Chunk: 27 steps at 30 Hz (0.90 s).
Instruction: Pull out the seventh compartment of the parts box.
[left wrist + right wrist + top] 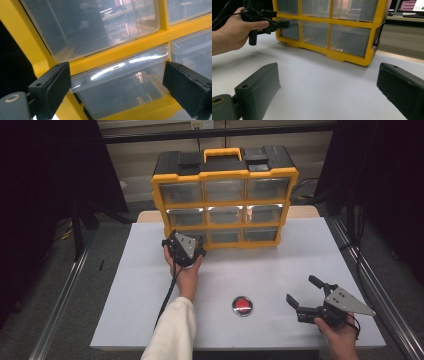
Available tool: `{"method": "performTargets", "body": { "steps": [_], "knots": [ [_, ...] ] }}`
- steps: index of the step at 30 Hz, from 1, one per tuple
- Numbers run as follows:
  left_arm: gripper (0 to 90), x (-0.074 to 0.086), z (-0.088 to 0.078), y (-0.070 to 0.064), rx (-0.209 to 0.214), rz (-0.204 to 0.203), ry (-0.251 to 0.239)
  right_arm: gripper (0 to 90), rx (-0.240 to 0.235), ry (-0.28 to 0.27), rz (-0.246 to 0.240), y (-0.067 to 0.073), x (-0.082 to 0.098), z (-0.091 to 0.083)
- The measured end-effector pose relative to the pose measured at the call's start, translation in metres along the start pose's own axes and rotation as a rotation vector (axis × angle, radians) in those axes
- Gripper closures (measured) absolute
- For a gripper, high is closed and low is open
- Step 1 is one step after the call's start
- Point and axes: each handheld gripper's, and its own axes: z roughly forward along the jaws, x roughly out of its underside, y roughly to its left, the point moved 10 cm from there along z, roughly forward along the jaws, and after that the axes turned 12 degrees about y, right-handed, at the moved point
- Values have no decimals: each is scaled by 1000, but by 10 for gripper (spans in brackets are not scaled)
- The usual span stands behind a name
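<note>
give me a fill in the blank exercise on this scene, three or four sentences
1. The frame of the drawer organizer is black and ____.
2. The left gripper is held at the organizer's ____ row of drawers.
3. The round object on the white table has a ____ centre.
4. The right gripper has its jaws ____ and holds nothing.

Missing words: yellow; bottom; red; open

yellow drawer cabinet (324, 30), left gripper (284, 24) nearby
</note>
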Motion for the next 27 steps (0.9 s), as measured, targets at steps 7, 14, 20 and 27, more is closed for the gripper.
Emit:
{"method": "performTargets", "body": {
  "steps": [7,14,20,27],
  "knots": [
    [104,-3,-2,1,-34,101,-18,42,0,0,-2,0,0,0],
    [167,-4,-3,-2,-73,225,-31,43,0,-1,0,0,0,-1],
    [231,-3,-3,-2,-104,328,-22,44,0,0,2,0,0,-1],
    [314,-7,-5,-1,-138,393,-45,45,2,0,2,-1,0,-1]
  ]
}}
